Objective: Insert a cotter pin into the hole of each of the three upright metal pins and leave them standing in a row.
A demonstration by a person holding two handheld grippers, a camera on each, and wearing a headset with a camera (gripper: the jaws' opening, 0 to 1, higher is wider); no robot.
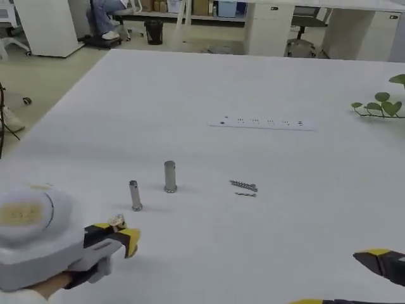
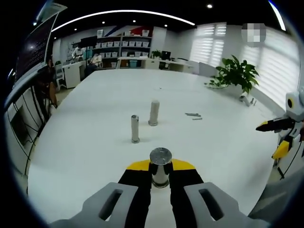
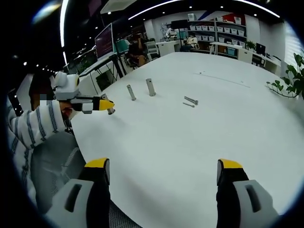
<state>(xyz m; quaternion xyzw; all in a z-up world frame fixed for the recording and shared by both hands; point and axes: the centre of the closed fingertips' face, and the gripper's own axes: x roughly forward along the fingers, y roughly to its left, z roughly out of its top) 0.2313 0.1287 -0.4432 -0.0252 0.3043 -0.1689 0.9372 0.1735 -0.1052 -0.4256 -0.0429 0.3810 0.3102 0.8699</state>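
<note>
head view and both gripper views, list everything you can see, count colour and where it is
table: one, white, under all the work
metal pins: three, silver; two upright near the table's left side, one gripped upright by the left gripper
cotter pins: small cluster, silver, exact count unclear, lying to the right of the standing pins
power strip: one, white, flat on the table beyond the pins
plant: one, green, at the table's right edge
office chair: one, dark, on the floor past the far edge
sleeve: one, striped, behind the left gripper
left gripper: yellow-tipped, shut on a pin
right gripper: yellow-tipped, open over bare table
</note>
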